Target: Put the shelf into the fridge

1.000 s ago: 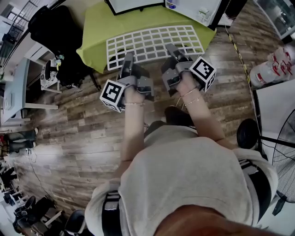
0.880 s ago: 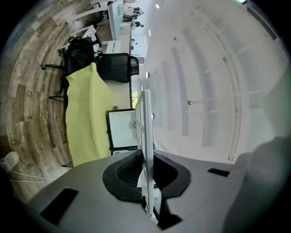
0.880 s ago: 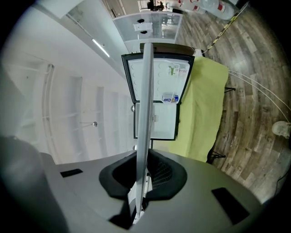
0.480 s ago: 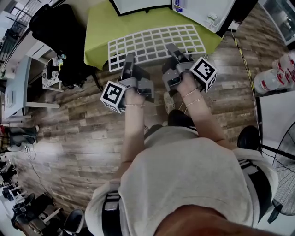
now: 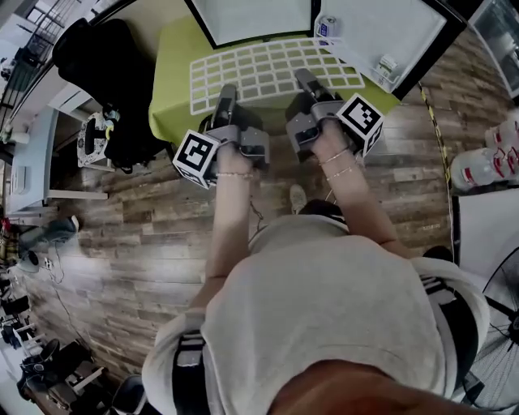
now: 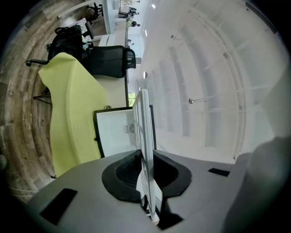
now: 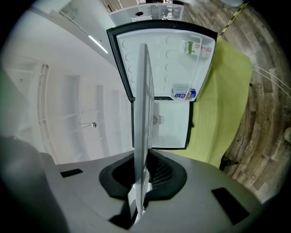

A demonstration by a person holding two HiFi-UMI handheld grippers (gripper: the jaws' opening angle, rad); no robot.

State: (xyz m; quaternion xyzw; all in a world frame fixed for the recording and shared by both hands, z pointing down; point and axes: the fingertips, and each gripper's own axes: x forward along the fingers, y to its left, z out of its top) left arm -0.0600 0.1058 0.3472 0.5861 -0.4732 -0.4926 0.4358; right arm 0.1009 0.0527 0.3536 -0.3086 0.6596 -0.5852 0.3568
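A wood-plank floor (image 5: 122, 235) runs up to a lime-green cloth-covered table (image 5: 170, 73). Nearest, the left gripper (image 5: 225, 97) and right gripper (image 5: 304, 81) each have their jaws clamped on the near edge of the flat white wire-grid shelf (image 5: 268, 69). The shelf lies over the table, just short of the small white fridge (image 5: 251, 20), whose open door (image 5: 381, 32) stands to the right.

The likely risks:
- The thin edge could slip from either pinch (a wire rim gives pads little to bite), dropping one side.
- A tilted shelf could jam against the fridge walls or miss its supports.
- The right corner could clip the door.
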